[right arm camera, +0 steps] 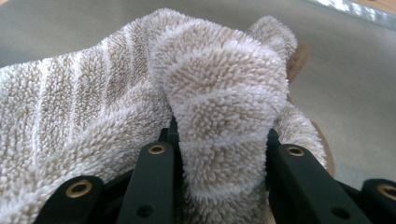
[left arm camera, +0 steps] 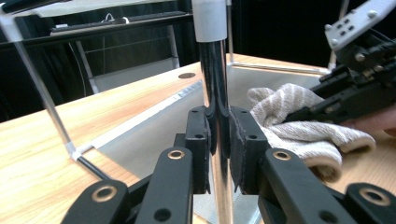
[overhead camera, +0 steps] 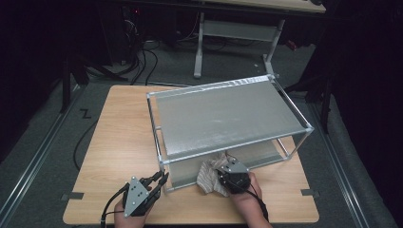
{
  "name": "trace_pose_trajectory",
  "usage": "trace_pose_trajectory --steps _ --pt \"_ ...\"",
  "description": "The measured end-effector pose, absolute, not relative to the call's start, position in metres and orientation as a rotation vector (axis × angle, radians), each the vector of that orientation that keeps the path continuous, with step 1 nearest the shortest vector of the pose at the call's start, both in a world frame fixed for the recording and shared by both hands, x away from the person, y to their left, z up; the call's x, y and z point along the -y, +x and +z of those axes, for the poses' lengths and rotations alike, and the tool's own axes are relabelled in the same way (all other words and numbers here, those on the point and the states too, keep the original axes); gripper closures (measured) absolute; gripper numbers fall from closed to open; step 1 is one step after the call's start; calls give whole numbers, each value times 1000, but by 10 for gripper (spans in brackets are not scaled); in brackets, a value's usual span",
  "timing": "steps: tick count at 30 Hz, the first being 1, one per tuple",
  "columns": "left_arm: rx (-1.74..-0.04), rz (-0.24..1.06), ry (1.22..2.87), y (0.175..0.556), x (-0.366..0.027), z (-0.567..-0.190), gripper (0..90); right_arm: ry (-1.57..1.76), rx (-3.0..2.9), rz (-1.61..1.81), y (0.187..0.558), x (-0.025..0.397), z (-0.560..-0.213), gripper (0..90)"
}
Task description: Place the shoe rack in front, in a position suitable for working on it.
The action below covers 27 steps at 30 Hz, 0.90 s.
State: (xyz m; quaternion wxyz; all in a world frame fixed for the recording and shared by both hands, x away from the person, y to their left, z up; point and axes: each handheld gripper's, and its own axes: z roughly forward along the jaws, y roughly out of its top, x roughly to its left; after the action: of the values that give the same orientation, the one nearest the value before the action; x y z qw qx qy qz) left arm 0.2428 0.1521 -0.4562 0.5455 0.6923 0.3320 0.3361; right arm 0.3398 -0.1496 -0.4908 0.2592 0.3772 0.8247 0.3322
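Left tongs (left arm camera: 218,154) clamp the rack's front-left post (left arm camera: 215,93); right tongs (right arm camera: 219,158) pinch a beige towel (right arm camera: 140,93) on the rack's lower shelf (overhead camera: 256,154), near the counter (overhead camera: 119,142) front edge.

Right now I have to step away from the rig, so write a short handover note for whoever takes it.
Left tongs: shut on the rack's near-left post, bracing it.
Right tongs: shut on a fold of the striped towel.
The towel lies on the lower shelf at the rack's front edge.
Done: rack held, towel gripped on the shelf.
Left, probably: wipe the lower shelf; the top shelf looks streaked too.
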Motion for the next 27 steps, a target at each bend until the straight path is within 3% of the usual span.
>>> trace_pose_trajectory --steps 8,11,17,27 --pt "-758 777 1655 237 -142 -456 788 1019 -2142 1019 334 164 -479 643" --pt "-747 768 1652 236 -138 -457 787 1000 -2071 1082 335 165 -473 575" --pt "-742 763 1651 235 -137 -457 786 1013 -2047 1126 339 169 -471 348" --pt "-737 762 1652 236 -137 -457 785 1000 -2022 1168 332 164 -465 281"
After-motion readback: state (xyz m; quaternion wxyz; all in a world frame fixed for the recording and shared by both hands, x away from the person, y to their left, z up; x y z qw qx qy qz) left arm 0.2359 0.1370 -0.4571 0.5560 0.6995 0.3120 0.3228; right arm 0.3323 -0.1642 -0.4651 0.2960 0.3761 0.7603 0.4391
